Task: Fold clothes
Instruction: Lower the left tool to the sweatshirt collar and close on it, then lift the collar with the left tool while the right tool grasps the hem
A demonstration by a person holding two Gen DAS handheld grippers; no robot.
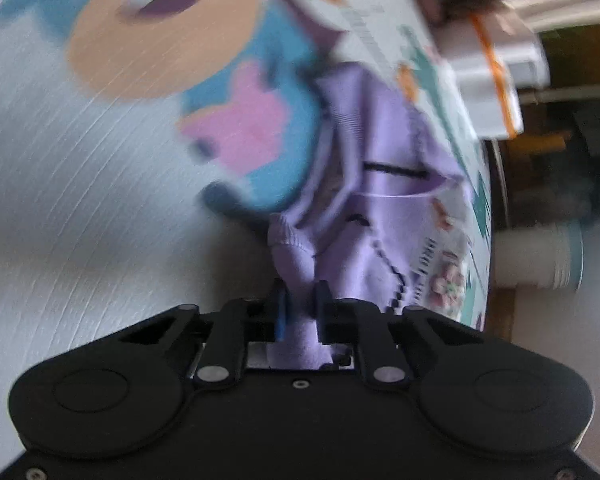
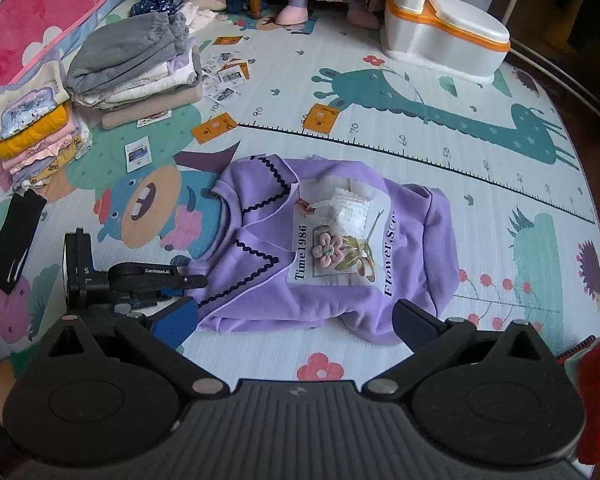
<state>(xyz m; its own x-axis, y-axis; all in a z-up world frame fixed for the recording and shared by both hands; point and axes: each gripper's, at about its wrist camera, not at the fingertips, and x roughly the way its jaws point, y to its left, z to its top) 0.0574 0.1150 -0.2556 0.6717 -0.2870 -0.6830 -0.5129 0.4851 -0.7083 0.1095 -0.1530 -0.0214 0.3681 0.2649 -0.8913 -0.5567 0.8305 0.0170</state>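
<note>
A purple sweatshirt with a black wavy-trimmed collar and a flower print lies face up on the play mat, its sleeves tucked in at the sides. In the right wrist view my left gripper comes in from the left and pinches the sweatshirt's near shoulder edge. The blurred left wrist view shows that gripper shut on a bunch of the purple fabric. My right gripper hovers open above the mat just in front of the sweatshirt's near edge, nothing between its fingers.
Two stacks of folded clothes stand at the back left, beside a pink mattress. Cards lie scattered on the mat. A white and orange toy potty and chair legs stand at the back. A black item lies left.
</note>
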